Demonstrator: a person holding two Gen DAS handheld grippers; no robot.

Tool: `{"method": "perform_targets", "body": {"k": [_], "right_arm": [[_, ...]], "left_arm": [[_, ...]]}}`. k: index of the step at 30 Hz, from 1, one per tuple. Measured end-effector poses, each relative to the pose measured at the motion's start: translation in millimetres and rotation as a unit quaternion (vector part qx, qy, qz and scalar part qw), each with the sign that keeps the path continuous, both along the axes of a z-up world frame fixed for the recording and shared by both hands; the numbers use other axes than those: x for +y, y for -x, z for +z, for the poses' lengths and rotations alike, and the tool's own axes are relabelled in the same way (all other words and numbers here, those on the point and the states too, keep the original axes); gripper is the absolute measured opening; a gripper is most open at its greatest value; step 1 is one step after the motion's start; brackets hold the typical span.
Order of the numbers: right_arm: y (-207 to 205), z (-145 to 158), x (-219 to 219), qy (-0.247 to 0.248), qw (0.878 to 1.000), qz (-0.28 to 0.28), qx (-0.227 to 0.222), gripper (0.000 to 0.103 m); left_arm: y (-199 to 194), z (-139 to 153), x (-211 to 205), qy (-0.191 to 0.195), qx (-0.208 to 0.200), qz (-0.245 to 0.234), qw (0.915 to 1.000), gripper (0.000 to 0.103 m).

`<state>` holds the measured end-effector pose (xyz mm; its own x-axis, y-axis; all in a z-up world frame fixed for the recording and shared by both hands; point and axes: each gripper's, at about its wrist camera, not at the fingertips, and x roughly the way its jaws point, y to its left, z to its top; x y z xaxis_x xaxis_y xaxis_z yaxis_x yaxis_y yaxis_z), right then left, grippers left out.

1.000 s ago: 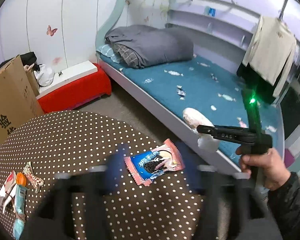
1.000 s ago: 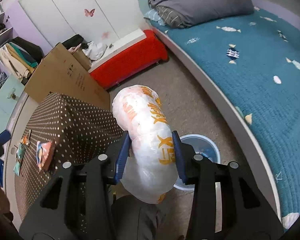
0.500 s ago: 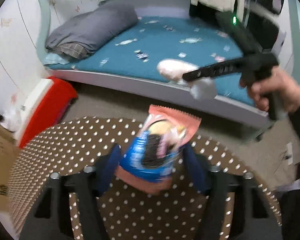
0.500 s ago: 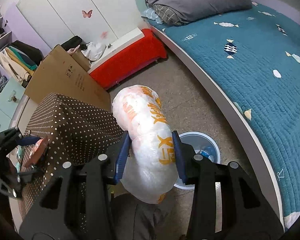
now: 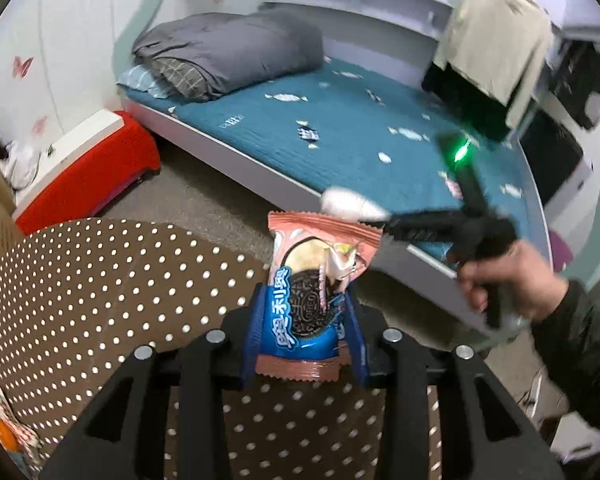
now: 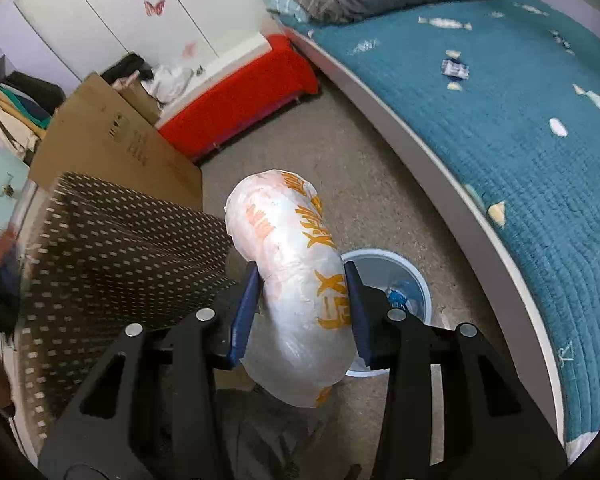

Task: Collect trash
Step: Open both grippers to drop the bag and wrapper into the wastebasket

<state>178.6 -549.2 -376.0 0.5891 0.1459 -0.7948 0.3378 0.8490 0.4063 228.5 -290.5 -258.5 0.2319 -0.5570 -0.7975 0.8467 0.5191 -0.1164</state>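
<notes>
- The left gripper (image 5: pixel 305 330) had its jaws closing on the Oreo cookie wrapper (image 5: pixel 314 292) — the packet stood upright between the blue pads at lower centre of the left wrist view, just above the polka-dot counter (image 5: pixel 100 288).
- To do this well, the squeeze should finish before any lift; the thin foil looked likely to slip or crumple sideways.
- The right gripper (image 6: pixel 302 312) held a white plastic bag with orange print (image 6: pixel 296 280), jaws narrowed around its middle, the bag bulging above and below them.
- The white trash bin (image 6: pixel 418 280) sat on the floor at centre-right of the right wrist view, partly behind the bag — some rubbish already lay inside.
- Judged from this, the bag should be centred over the bin's mouth before release, since its bulk could catch the rim.
- More wrappers (image 5: pixel 8 436) lay at the counter's lower-left edge.
</notes>
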Motion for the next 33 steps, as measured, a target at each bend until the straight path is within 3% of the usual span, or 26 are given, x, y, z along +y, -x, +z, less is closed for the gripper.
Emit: {"method": "perform_targets", "body": {"k": [3,4,5,7,12,22,24,26,33], "right_arm": [[-16,-29,-5,-0.010,1.000,0.001,0.028,0.045],[-21,-40,-7,-0.017,0.999,0.002,0.037,0.053],[-23,-46,-8,-0.021,0.999,0.000,0.042,0.070],[-26,-63,-15,-0.038,0.998,-0.009,0.049,0.083],[-3,-57,-39,-0.060,0.996,-0.066,0.028,0.085],[62,12,-81,-0.043,0.990,-0.125,-0.043,0.088],[67,22,-81,-0.041,0.990,-0.123,-0.050,0.089],[70,28,-80,-0.041,0.990,-0.122,-0.057,0.090],[78,49,-66,-0.027,0.989,-0.128,-0.070,0.097]], "left_arm": [[-1,10,-11,0.021,0.007,0.022,0.9995,0.036],[-1,14,-18,0.027,0.009,0.028,0.9992,0.036],[0,17,-24,0.030,0.009,0.031,0.9990,0.036],[1,21,-40,0.034,0.014,0.040,0.9985,0.036],[0,12,-79,0.014,0.035,0.073,0.9967,0.036],[-19,-52,-157,-0.099,0.094,0.108,0.9847,0.039],[-25,-66,-165,-0.120,0.110,0.108,0.9807,0.046],[-29,-71,-170,-0.134,0.110,0.116,0.9781,0.091],[-28,-38,-147,-0.097,0.080,0.143,0.9816,0.094]]}}
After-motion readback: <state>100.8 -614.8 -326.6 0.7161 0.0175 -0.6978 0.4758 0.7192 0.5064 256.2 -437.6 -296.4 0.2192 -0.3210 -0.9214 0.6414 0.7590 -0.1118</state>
